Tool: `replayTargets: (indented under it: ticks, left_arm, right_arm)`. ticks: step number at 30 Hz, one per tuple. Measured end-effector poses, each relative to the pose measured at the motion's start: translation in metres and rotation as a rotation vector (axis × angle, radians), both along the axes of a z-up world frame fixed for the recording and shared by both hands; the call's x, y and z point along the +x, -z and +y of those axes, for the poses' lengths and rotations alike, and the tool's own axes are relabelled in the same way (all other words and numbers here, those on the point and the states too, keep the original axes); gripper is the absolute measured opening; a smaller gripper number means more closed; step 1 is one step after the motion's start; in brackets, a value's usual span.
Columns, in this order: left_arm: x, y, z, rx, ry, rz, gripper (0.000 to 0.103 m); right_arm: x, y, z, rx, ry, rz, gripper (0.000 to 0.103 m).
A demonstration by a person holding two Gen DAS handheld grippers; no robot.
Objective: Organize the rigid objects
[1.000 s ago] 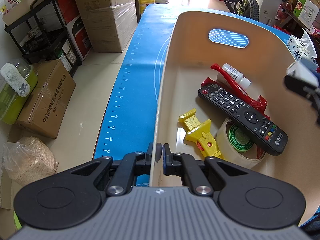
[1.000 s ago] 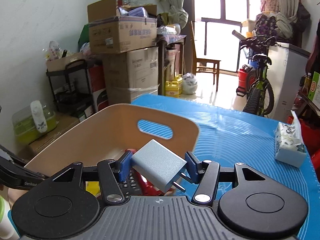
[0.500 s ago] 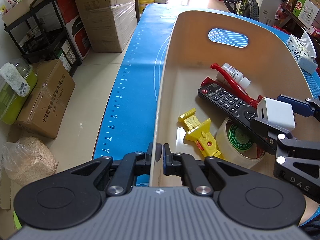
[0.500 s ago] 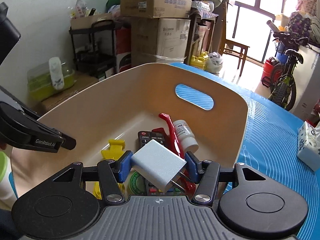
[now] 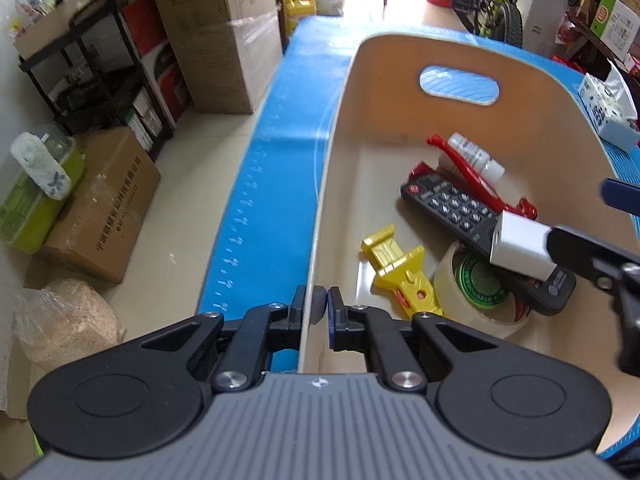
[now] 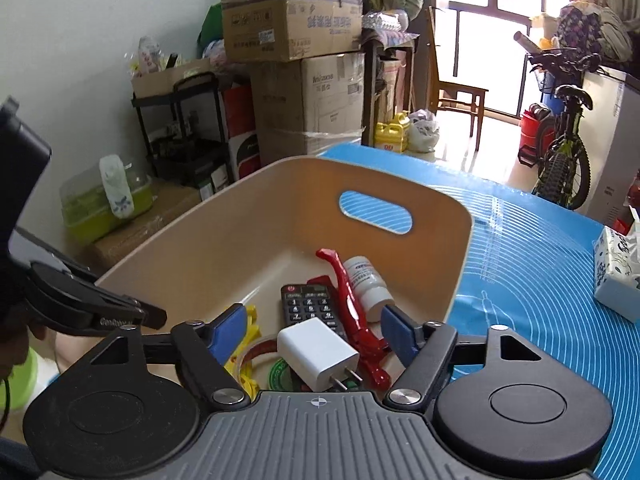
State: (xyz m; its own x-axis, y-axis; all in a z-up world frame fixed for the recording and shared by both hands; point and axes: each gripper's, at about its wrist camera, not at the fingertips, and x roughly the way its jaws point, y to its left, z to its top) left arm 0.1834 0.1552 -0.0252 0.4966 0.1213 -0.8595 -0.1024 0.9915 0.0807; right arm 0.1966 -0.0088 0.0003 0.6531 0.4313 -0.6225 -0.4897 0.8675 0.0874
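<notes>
1. Left wrist view: the left gripper stays where it was a second ago, its jaws on either side of the near wall of the beige bin. They are beginning to ease apart, though the pads are still close against the rim, so the bin appears steadied for now.
2. In the same view the right gripper, which was only at the frame edge a second ago, now reaches in over the bin from the right. The white charger sits at its tip, above the black remote and the tape roll.
3. Also inside the bin: a yellow scraper, a red tool and a small white bottle. A tissue pack lies outside on the blue mat.
4. Right wrist view: the right gripper was clamped on the white charger half a second ago; now its jaws are opening and the blue pads stand clear of it on both sides. The charger is between them, untouched, prongs toward the camera, low over the remote and tape roll.
5. Judged from this, the charger is being released into the bin, which would finish this item's placement.
</notes>
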Motion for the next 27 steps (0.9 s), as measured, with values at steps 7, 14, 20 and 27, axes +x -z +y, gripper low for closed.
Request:
replayTargets:
  ticks: [7, 14, 20, 27]
  left_arm:
    - [-0.022, -0.040, -0.021, 0.018, 0.027, -0.140, 0.069]
    - [-0.054, -0.073, -0.044, 0.014, 0.041, -0.235, 0.075]
    - [-0.079, -0.088, -0.062, 0.019, 0.048, -0.253, 0.076]
    - [-0.116, -0.099, -0.086, 0.013, 0.075, -0.274, 0.076]
  right_arm:
    - [-0.017, -0.025, -0.034, 0.115, 0.091, -0.011, 0.097]
    - [-0.048, -0.045, -0.060, 0.116, 0.151, -0.021, 0.100]
    - [-0.083, -0.060, -0.084, 0.099, 0.194, -0.031, 0.100]
    - [-0.118, -0.074, -0.112, 0.087, 0.241, -0.041, 0.100]
